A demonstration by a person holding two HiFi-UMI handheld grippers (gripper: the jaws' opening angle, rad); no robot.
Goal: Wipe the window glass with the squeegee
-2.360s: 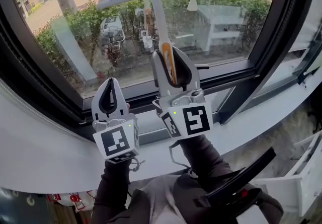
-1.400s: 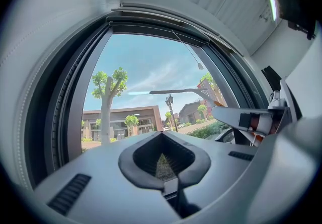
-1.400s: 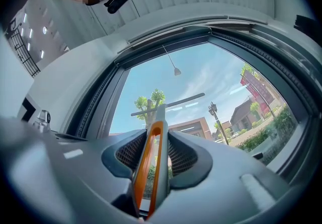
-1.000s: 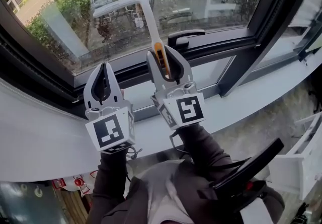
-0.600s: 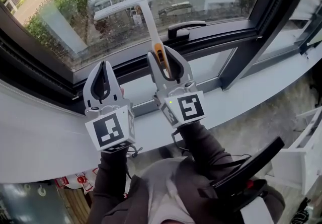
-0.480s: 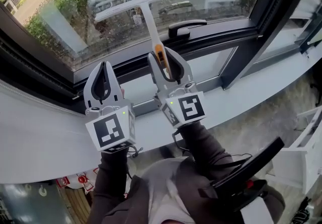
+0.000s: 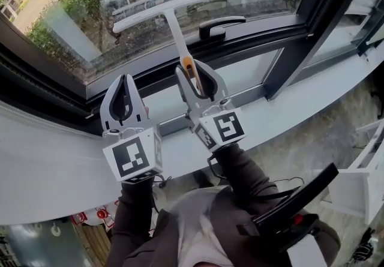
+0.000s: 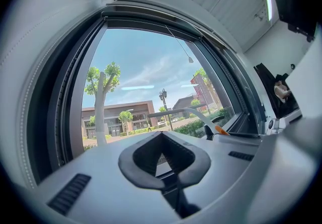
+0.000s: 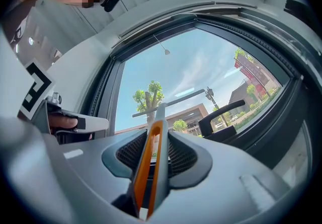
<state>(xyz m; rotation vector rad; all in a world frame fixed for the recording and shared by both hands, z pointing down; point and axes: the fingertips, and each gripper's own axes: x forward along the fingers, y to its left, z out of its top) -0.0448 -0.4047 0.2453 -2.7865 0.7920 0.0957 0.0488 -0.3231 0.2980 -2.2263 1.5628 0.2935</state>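
**Squeegee blade set on the lower pane, one gripper doing the work**

Head view: the right gripper (image 7: 196, 74) clamps the orange-inlaid grip of the squeegee (image 7: 174, 32). The shaft runs toward 12 o'clock, so the crossbar blade lies against the window glass (image 7: 84, 32), probably to keep an even press. The black window handle (image 7: 219, 24) lies just beside the shaft, at 2 o'clock. The left gripper (image 7: 125, 81), at 9 o'clock of the right one, is closed on nothing, apparently kept clear. Each cube carries a black-and-white square marker, with no readable words.

Left gripper view: the pads (image 8: 198, 160) meet at their tips around an empty hollow. The squeegee shows at 2 o'clock.

Right gripper view: the ribbed pads (image 9: 183, 155) pinch the grip. A red sign outside, at 2 o'clock, is too small to read.
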